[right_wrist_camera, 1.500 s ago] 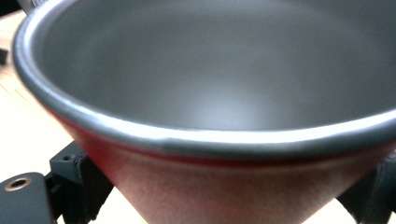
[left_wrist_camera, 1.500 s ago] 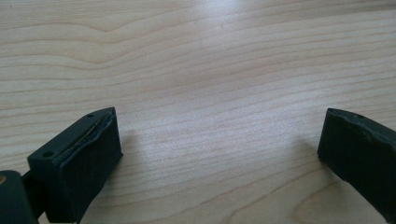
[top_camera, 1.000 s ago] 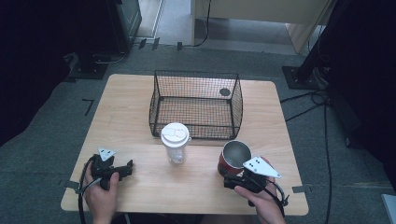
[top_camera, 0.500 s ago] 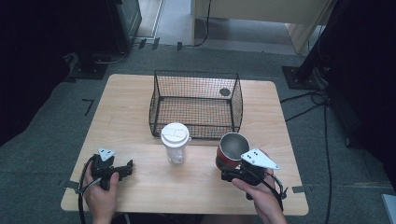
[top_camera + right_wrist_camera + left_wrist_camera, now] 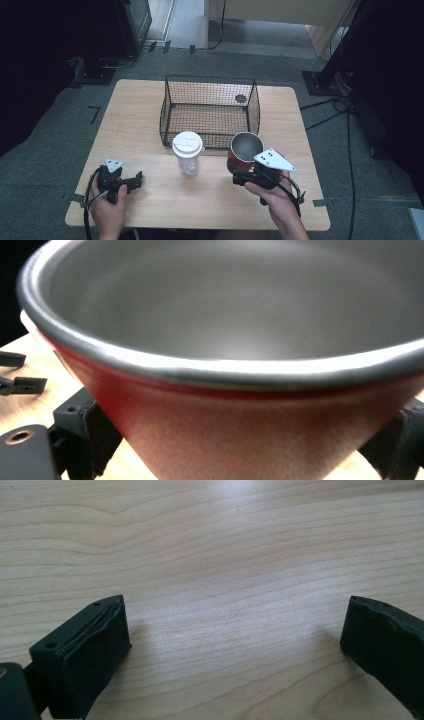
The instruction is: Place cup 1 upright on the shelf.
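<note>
Wire basket (image 5: 209, 111) behind lidded cup (image 5: 187, 153), bare table (image 5: 200, 197) in front

The red cup (image 5: 240, 390) hides the right gripper's fingers (image 5: 85, 435).

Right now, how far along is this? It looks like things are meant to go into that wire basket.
Early, if the basket is the goal. Nothing looks finished: the wire basket seems empty apart from a dark round spot. In hand: the right gripper clamps the red metal cup. Left: the lidded clear cup stands untouched, and the left gripper rests open on the table.
</note>
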Demonstrator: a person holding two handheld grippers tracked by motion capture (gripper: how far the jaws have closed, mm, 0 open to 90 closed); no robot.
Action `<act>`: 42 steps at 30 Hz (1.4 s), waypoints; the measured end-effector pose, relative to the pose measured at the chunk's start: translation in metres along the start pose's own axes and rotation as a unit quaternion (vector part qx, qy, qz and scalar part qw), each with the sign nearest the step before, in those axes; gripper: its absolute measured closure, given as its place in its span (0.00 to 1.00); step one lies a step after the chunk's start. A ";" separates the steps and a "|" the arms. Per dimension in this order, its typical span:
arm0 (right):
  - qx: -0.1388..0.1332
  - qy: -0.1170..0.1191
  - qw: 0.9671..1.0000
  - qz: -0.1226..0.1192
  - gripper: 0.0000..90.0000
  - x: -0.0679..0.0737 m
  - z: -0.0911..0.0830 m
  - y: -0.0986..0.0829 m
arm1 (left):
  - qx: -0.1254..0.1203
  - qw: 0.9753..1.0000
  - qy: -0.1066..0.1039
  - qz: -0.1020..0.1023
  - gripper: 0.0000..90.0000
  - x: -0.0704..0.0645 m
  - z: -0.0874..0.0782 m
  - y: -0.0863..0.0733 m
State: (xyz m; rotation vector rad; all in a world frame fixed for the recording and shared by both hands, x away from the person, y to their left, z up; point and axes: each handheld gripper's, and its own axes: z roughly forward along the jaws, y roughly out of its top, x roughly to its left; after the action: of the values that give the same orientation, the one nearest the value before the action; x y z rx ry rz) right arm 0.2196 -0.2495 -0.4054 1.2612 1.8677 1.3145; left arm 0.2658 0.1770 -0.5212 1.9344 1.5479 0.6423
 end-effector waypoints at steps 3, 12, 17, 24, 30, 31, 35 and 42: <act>-0.002 -0.001 1.000 -0.002 0.08 0.001 0.001 0.003 | 0.001 1.000 0.000 0.001 0.00 0.000 0.000 0.000; -0.012 -0.004 1.000 0.001 0.08 0.002 0.008 0.018 | 0.001 1.000 0.000 0.002 0.00 0.000 0.000 0.000; -0.024 -0.005 1.000 0.001 0.09 0.002 0.011 0.029 | 0.002 1.000 0.000 0.001 0.00 0.000 0.000 0.000; -0.025 -0.009 1.000 -0.004 0.09 0.003 0.017 0.040 | 0.002 1.000 0.000 0.001 0.00 0.000 0.000 0.000; -0.032 -0.014 0.999 -0.005 0.08 0.003 0.021 0.050 | 0.002 1.000 0.000 0.001 0.00 0.000 0.000 0.000; -0.032 -0.014 0.999 -0.003 0.08 0.004 0.022 0.052 | 0.002 1.000 0.000 0.001 0.00 0.000 0.000 0.000; -0.036 -0.016 0.999 -0.006 0.09 0.004 0.024 0.056 | 0.002 1.000 0.000 0.001 0.00 0.000 0.000 0.000; -0.038 -0.022 0.999 -0.007 0.09 0.003 0.031 0.064 | 0.002 1.000 0.000 0.001 0.00 0.000 0.000 0.000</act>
State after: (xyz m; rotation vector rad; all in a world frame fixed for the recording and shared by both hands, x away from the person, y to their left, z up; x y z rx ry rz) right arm 0.2687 -0.2271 -0.3585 1.2258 1.7772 1.3278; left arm 0.2658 0.1772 -0.5209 1.9395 1.5481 0.6401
